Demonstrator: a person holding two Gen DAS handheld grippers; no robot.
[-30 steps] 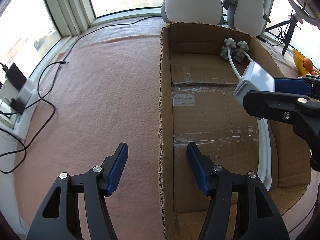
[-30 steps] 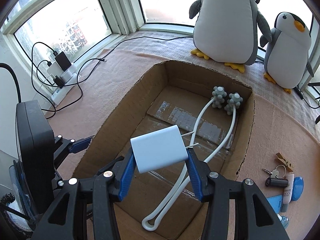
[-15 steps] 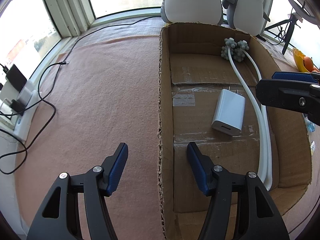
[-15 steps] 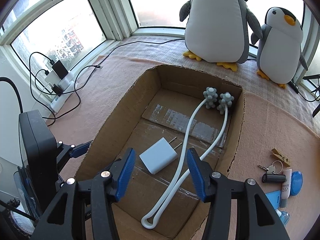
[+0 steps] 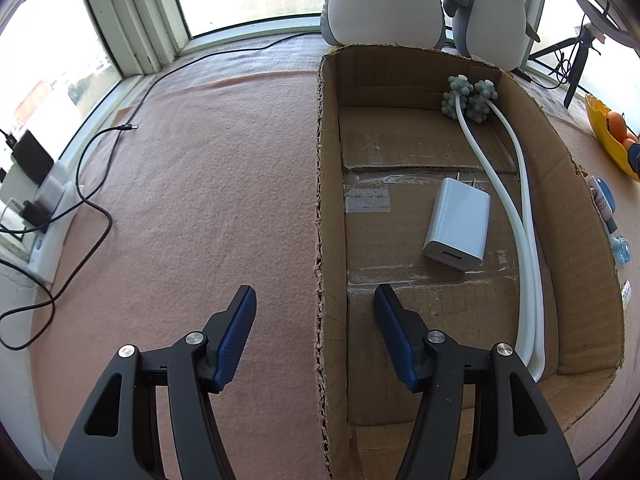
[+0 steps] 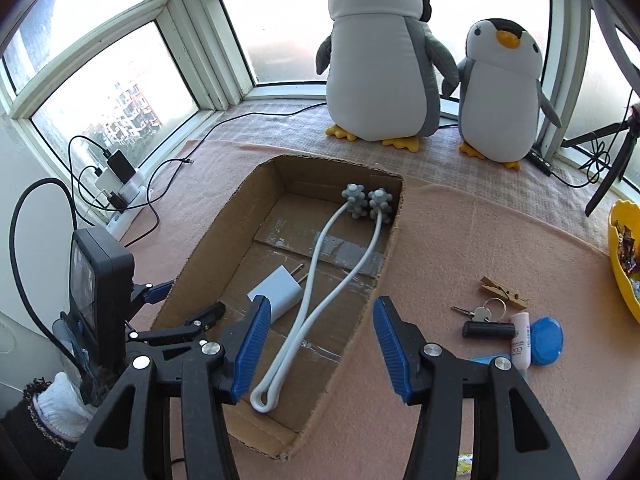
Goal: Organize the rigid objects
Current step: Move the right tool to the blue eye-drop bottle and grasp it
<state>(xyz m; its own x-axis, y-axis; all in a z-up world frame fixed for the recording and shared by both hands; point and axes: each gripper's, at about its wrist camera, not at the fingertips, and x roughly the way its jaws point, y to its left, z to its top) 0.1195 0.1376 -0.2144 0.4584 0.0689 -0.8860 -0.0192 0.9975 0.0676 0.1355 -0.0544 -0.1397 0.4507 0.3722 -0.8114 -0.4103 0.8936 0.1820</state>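
Note:
A white charger plug (image 5: pixel 457 224) lies flat on the floor of the open cardboard box (image 5: pixel 326 208), beside a white looped massager with grey knobbly balls (image 5: pixel 524 216). In the right wrist view the charger (image 6: pixel 276 294) and massager (image 6: pixel 308 300) lie in the box (image 6: pixel 394 220). My left gripper (image 5: pixel 315 334) is open and empty, straddling the box's left wall. My right gripper (image 6: pixel 316 346) is open and empty, raised above the box's near right side. The left gripper (image 6: pixel 160 292) also shows at the box's left edge.
Right of the box on the pink cloth lie a wooden clothespin (image 6: pixel 504 290), keys (image 6: pixel 478 312), a black cylinder (image 6: pixel 488 330), a white tube (image 6: pixel 522 338) and a blue lid (image 6: pixel 546 340). A yellow bowl (image 6: pixel 620 264) sits far right. Two penguin plushes (image 6: pixel 380 64) stand behind. Cables and a power strip (image 6: pixel 120 192) lie left.
My right gripper opened and dropped the charger into the box, then rose and drew back to the right, out of the left wrist view. The left gripper has not moved.

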